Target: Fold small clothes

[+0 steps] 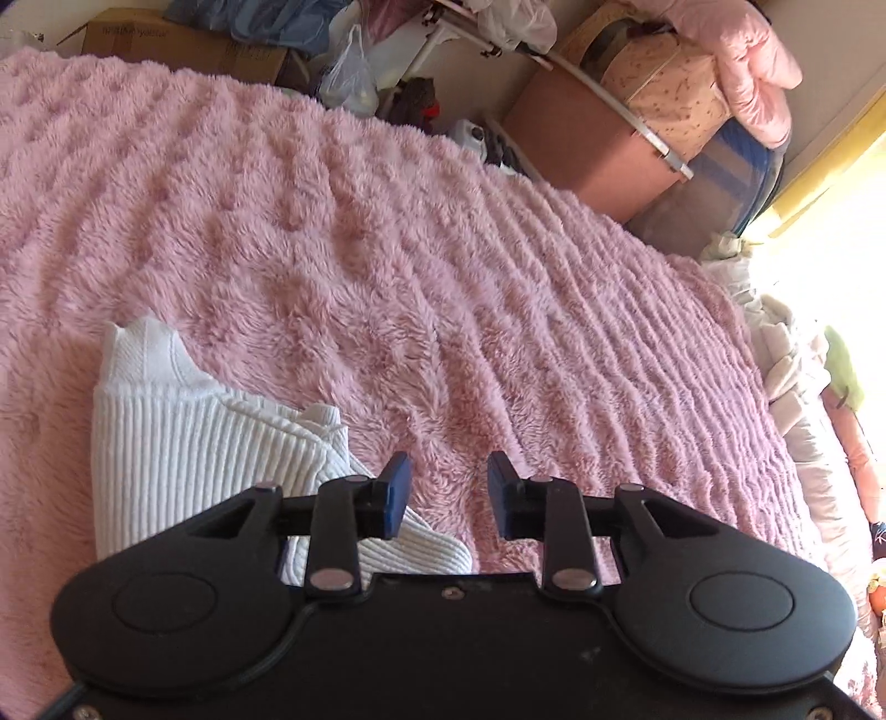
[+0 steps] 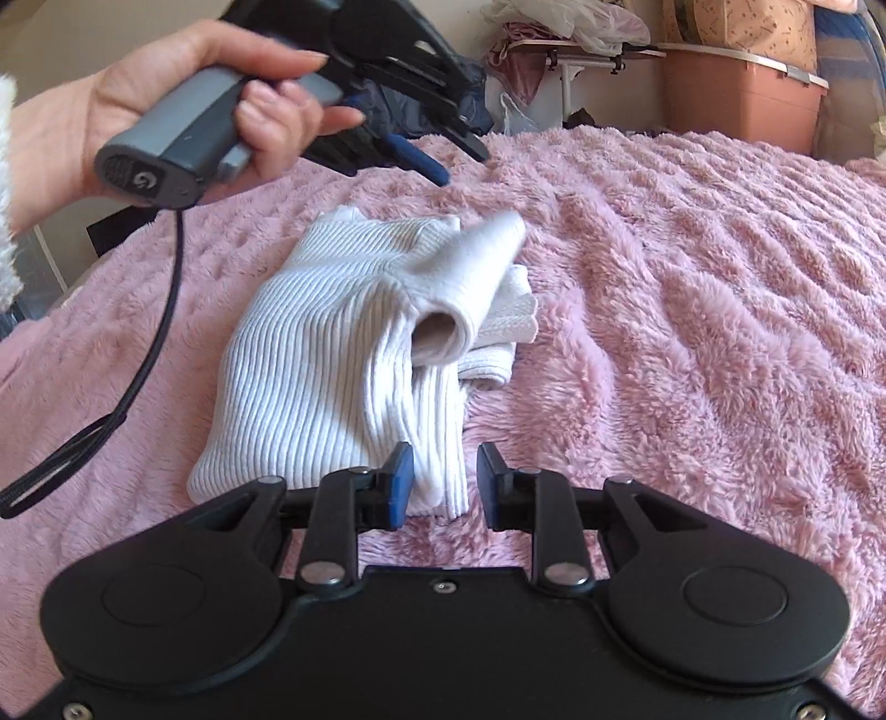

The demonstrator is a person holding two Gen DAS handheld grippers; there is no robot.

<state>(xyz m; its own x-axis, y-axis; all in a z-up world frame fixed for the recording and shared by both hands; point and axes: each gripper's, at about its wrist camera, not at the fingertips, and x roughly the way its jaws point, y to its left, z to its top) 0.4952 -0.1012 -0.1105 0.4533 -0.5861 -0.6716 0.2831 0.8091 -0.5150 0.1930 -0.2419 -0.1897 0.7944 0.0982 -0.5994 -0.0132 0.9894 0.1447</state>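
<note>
On the pink fluffy blanket (image 2: 692,310) covering the bed, a white ribbed garment (image 2: 326,354) is lying folded into a compact bundle, with a smoother sleeve or collar tube (image 2: 470,288) sticking up and curling open at its end. Its near hem is sitting just in front of the right tool (image 2: 443,479), whose blue-padded jaws are standing partly apart with a bit of the hem showing in the gap; the pads are not pressing on the cloth. Seen from the left wrist, the same garment (image 1: 183,421) is lying down and to the left of the left tool (image 1: 449,493), which is hanging above the blanket (image 1: 443,266) with its jaws moderately open and nothing between them. From the right wrist, the left tool (image 2: 437,160) is hovering beyond the far edge of the garment, held in the person's left hand (image 2: 166,94) by a grey handle, a black cable (image 2: 160,310) trailing down from it. Beyond the bed, a pink storage bin (image 2: 736,94), a cardboard box (image 1: 166,44), plastic bags (image 1: 349,72) and piled bedding (image 1: 747,61) are crowding the wall.
</note>
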